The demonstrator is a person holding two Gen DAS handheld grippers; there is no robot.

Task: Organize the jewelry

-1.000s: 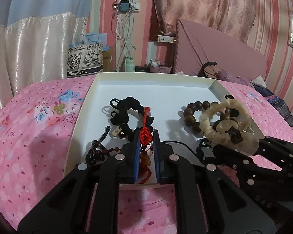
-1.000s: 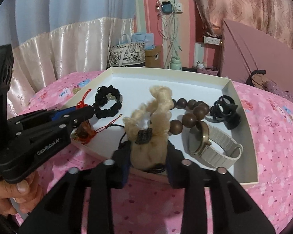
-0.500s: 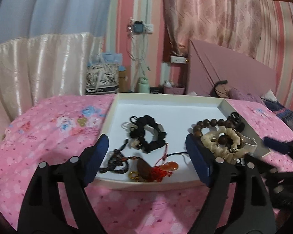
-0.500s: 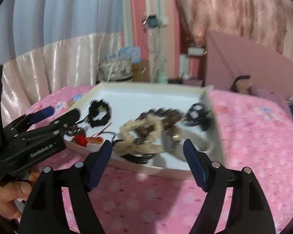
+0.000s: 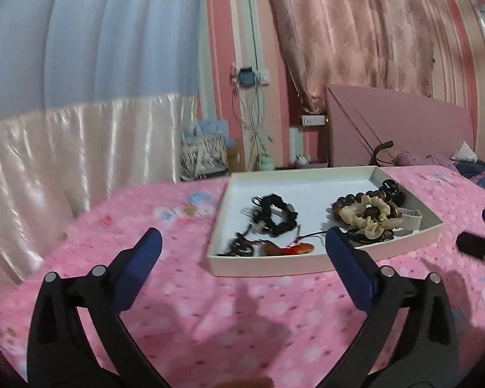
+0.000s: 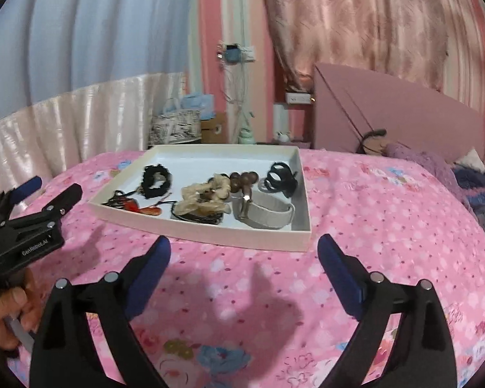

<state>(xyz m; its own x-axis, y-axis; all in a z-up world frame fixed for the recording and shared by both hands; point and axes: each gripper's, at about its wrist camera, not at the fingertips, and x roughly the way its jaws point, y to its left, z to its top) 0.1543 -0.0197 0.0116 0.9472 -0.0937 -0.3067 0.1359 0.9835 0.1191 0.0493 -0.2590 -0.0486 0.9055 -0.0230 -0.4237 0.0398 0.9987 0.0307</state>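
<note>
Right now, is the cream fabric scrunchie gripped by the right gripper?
No: the cream fabric scrunchie lies in the white cardboard tray, and the right gripper, jaws opening, holds nothing.

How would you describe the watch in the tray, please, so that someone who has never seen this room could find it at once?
On the pink floral bedspread lies a shallow white tray. The watch lies in the tray's near right corner in the right wrist view, just in front of the black hair claw. It alone has a wide, pale strap curled in a loop.

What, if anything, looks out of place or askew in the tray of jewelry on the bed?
Nothing has spilled: every piece lies inside the white tray. Only the cream scrunchie looks untidy, heaped over the brown bead bracelet beside the watch.
</note>
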